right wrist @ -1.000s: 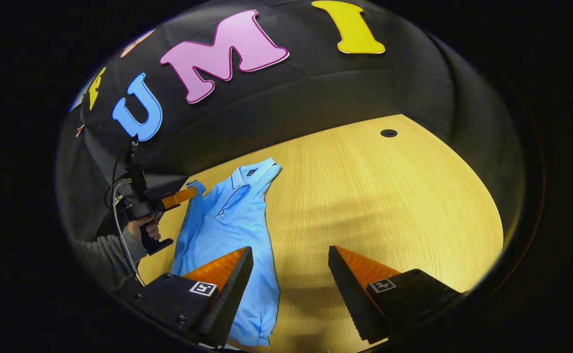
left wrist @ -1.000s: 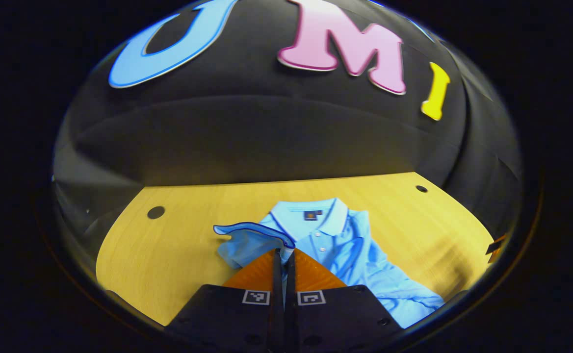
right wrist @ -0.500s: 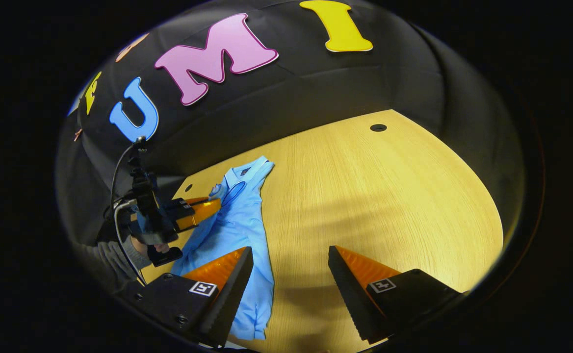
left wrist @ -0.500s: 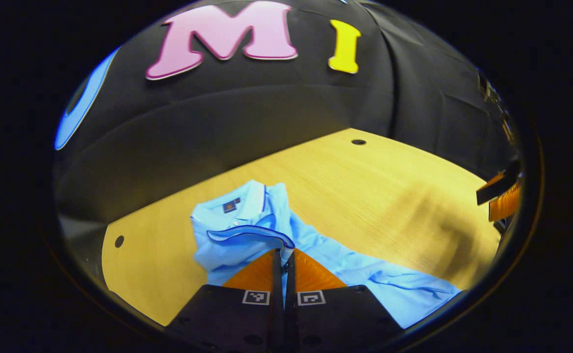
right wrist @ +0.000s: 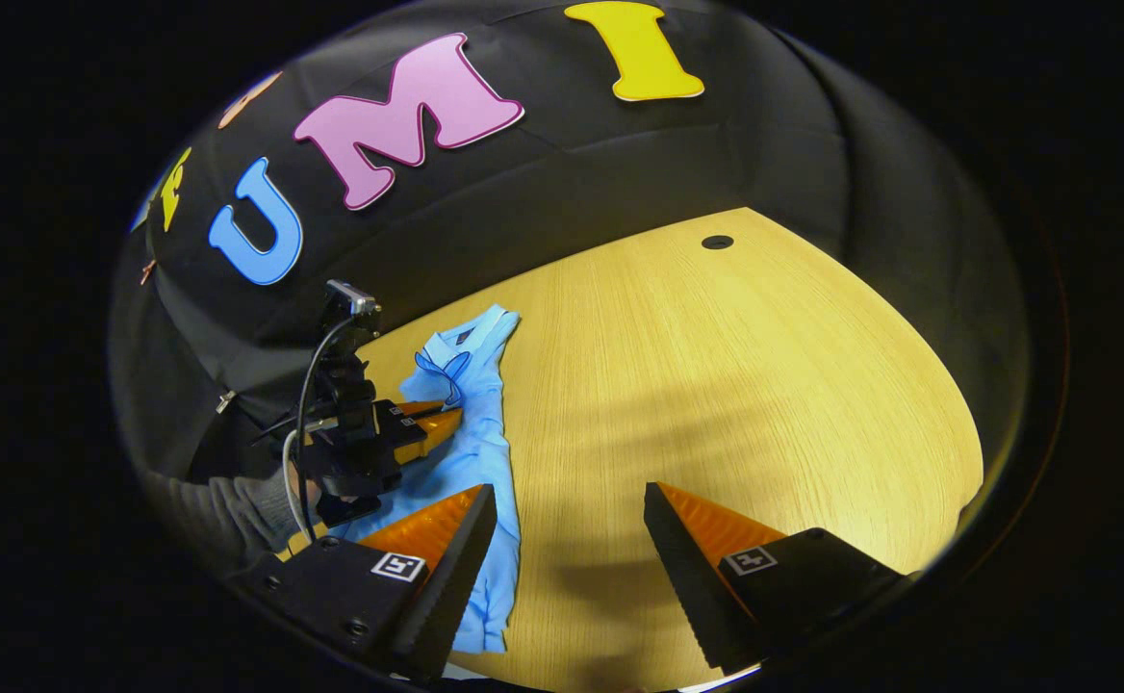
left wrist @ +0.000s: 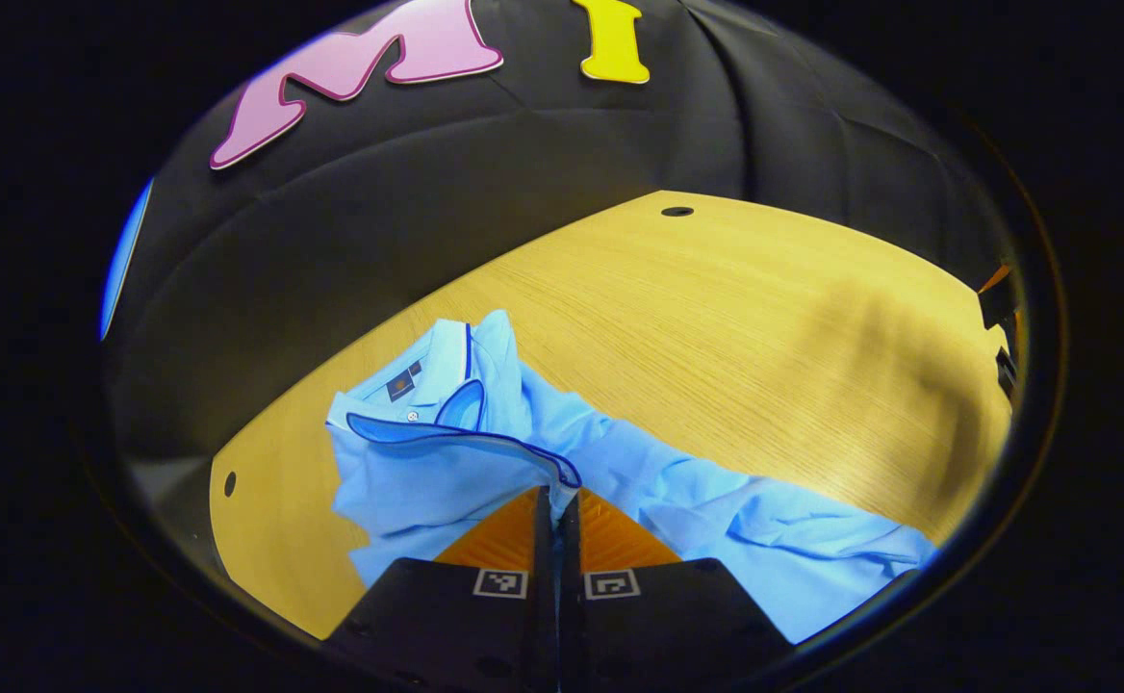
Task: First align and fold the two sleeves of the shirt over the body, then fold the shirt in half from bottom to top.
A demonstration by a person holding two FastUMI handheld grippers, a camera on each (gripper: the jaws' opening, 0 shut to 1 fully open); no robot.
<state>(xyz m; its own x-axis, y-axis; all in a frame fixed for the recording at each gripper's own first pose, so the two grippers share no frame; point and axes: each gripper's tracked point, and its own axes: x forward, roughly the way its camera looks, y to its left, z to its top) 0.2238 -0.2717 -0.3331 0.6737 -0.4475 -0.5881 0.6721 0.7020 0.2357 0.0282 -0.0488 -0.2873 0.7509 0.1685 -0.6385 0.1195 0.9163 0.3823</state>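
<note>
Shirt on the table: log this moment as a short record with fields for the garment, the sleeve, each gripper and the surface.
shirt: light blue polo shirt, lying rumpled on the table, collar toward the booth wall
sleeve: dark-trimmed sleeve, lifted and drawn over the body
left gripper: left gripper, jaws shut on the sleeve's hem
right gripper: right gripper, jaws apart, holding nothing, above bare wood beside the shirt
surface: wooden table
</note>
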